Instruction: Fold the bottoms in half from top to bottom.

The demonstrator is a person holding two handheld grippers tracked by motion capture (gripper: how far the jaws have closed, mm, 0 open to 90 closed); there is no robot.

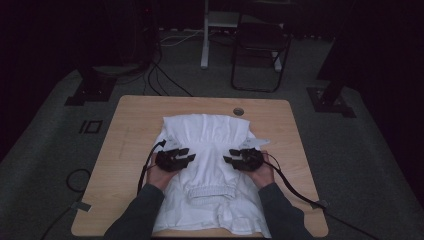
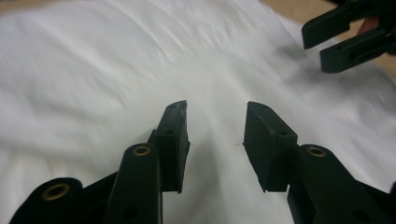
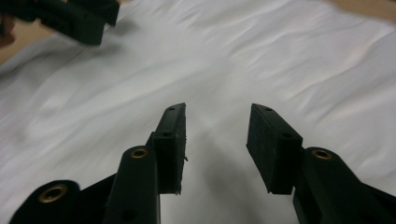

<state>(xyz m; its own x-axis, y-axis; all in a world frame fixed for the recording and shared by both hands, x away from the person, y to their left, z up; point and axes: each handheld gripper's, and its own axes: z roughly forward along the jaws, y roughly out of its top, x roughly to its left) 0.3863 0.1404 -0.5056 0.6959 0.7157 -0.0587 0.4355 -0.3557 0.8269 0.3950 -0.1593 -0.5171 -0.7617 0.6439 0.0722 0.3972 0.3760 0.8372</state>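
A white garment [image 1: 207, 165] with an elastic waistband lies spread across the centre of a wooden worktop [image 1: 130, 125], filling the middle and lower middle of the high view. The left hand-held gripper [image 1: 186, 157] and right hand-held gripper [image 1: 230, 159] hover just above its middle, facing each other, each with jaws spread and pinching nothing. To fold it well, each hand-held gripper would likely need to pinch an outer edge of the cloth fully before lifting, keeping both sides level so the fabric does not bunch.
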